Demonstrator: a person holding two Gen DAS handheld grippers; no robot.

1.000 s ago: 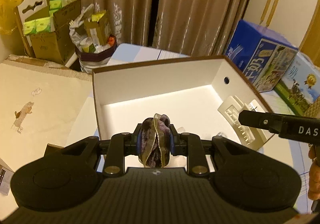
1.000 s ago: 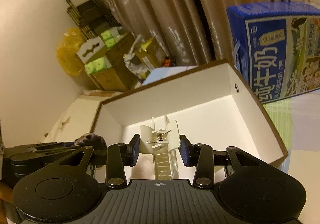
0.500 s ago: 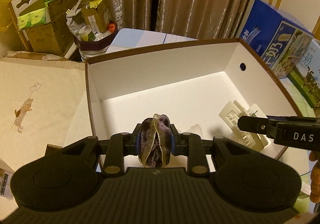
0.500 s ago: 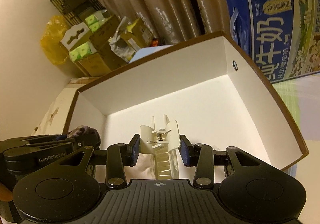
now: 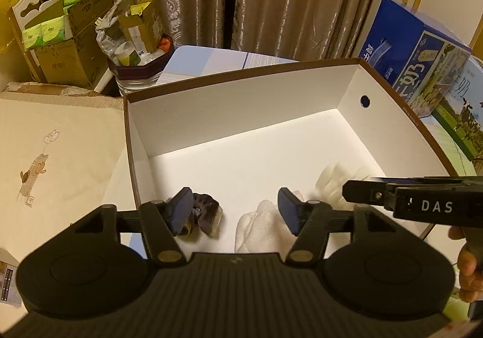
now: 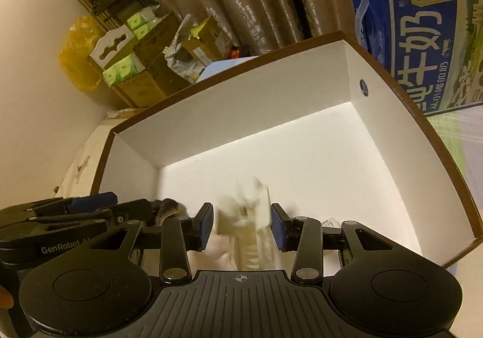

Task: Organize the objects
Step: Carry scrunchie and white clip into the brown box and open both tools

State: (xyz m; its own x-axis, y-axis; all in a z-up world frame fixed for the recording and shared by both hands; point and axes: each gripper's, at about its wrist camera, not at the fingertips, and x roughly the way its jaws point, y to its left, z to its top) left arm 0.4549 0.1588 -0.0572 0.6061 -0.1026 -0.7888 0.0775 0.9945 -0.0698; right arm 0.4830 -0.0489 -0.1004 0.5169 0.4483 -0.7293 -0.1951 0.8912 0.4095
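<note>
Release step: left gripper (image 5: 235,214) jaws wide, empty, dark scrunchie (image 5: 205,212) in box (image 5: 241,102); right gripper (image 6: 240,226) jaws apart, blurred white clip (image 6: 244,211) loose between. Next: withdraw both.

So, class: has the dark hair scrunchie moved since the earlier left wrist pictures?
Yes. The dark scrunchie has dropped out of the now open left hand-held gripper and lies on the floor of the white box, near its left wall.
</note>
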